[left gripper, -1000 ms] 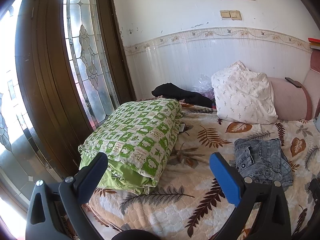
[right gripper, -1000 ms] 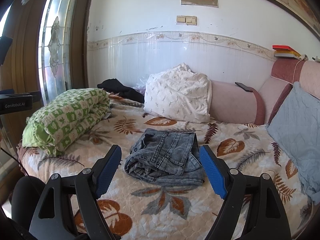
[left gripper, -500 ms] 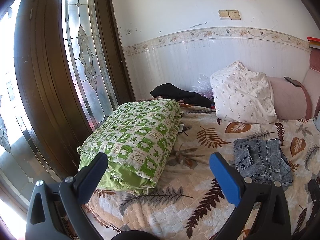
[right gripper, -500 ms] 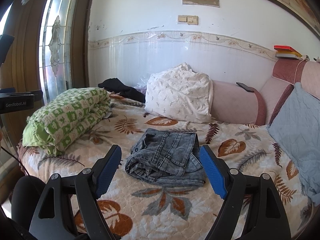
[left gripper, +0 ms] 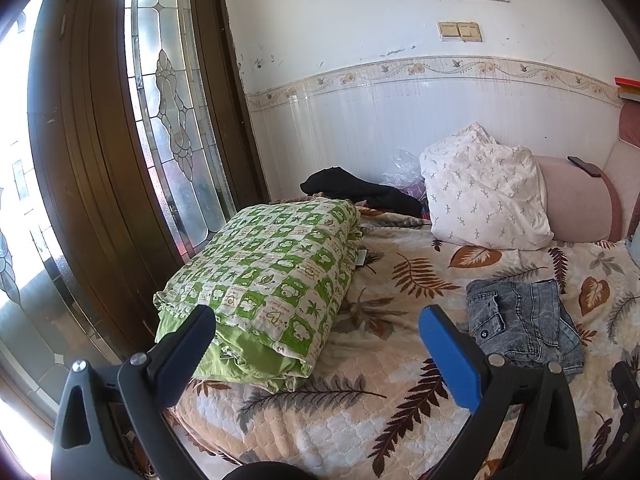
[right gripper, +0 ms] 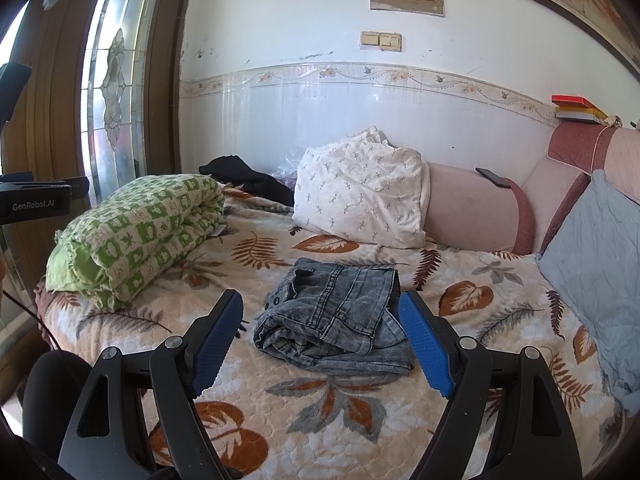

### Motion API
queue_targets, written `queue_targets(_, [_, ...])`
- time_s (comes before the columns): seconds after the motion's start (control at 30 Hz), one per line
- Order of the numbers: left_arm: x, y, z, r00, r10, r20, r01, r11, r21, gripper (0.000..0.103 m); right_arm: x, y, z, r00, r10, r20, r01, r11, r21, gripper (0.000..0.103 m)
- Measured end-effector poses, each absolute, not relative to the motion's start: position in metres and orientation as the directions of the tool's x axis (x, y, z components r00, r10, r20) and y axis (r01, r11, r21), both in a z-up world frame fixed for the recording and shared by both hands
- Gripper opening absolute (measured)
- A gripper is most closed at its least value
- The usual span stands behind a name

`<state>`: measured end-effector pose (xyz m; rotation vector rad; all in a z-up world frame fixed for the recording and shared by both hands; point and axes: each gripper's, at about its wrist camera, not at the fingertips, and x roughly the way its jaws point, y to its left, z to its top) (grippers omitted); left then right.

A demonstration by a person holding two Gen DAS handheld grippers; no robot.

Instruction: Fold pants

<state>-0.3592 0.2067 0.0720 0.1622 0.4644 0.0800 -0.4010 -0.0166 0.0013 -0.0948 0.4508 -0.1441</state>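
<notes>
— Where are the pants?
— Your right gripper hangs spread wide and empty; the folded grey jeans lie on the bedspread between its fingers.
— And my left?
— Your left gripper is wide too; the jeans lie beyond its right finger.

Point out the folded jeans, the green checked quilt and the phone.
folded jeans (right gripper: 340,312): right wrist view, middle of the top denim layer.
green checked quilt (left gripper: 272,276): left wrist view, top face of the bundle.
phone (right gripper: 493,177): right wrist view, middle of its dark body.
</notes>
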Motion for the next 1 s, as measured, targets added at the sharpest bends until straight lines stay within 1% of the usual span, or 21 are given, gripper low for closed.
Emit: queue_targets(1.0, [-0.3553, 0.2060, 0.0644, 0.881, 0.110, -0.459, -0.031, 0.984, 0.178, 0.103, -0.3997, -0.0251, -0.0027, 0.883, -0.157, -0.442, 0.119, 0.986, -0.113, 0.080])
